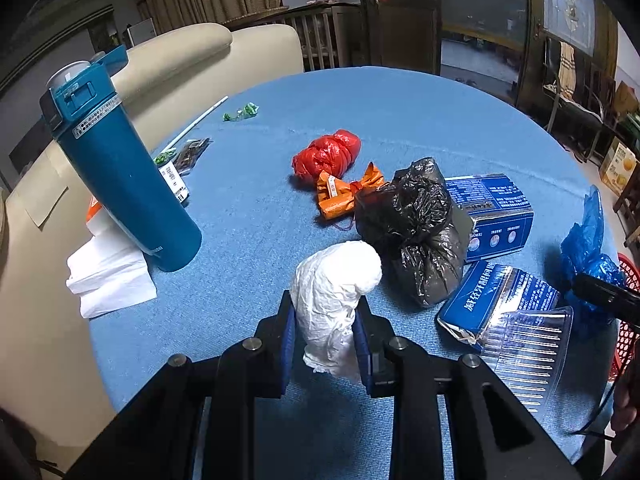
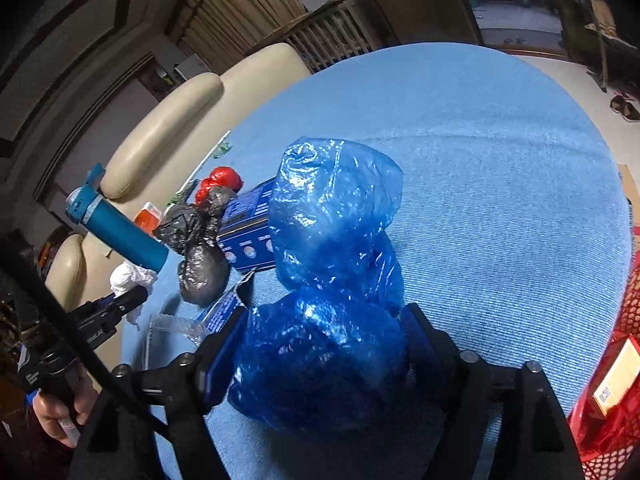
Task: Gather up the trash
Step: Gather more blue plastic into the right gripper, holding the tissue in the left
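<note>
Resting on the round blue cloth counter (image 1: 248, 216): crumpled white plastic wad (image 1: 334, 304), clamped in the left gripper (image 1: 325, 334). Crinkled blue plastic bag (image 2: 332, 280) sits between the right gripper (image 2: 324, 356) pads, jaws wide; whether they press it, unclear. Knotted black plastic bag (image 1: 416, 232) just beside the wad.

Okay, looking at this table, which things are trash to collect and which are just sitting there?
Trash: white wad in left gripper, blue plastic bag in right gripper, black bag, red bag, orange wrapper, clear tray.
Not trash: teal flask, sofa.
</note>
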The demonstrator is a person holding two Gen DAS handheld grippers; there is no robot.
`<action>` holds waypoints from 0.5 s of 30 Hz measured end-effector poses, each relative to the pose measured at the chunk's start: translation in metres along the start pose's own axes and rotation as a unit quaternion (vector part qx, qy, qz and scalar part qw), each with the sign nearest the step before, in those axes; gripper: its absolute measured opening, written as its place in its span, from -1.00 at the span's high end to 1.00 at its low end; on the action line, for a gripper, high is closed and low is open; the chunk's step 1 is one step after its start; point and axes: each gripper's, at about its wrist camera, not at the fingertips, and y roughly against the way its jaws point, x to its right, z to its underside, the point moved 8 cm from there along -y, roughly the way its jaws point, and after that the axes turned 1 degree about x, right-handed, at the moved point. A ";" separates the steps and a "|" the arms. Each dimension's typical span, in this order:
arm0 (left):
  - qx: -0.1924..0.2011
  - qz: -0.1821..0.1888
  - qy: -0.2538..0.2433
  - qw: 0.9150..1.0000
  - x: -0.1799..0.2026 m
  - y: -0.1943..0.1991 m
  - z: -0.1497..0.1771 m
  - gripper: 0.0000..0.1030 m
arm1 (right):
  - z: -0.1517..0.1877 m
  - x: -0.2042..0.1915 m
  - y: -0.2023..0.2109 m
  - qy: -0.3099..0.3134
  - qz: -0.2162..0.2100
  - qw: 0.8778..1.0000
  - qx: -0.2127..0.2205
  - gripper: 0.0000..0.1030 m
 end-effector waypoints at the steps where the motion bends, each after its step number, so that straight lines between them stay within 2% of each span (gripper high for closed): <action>1: 0.000 0.000 0.000 1.000 0.000 -0.001 0.000 0.43 | 0.000 0.000 0.001 0.000 -0.006 1.000 0.002 -0.65; 8: -0.004 0.002 0.003 1.000 -0.001 -0.005 0.001 0.44 | -0.003 0.010 0.007 -0.048 -0.065 0.997 0.002 -0.65; 15: -0.002 0.001 0.000 1.000 -0.001 -0.006 0.001 0.43 | -0.004 0.005 0.006 -0.042 -0.052 0.998 -0.008 -0.65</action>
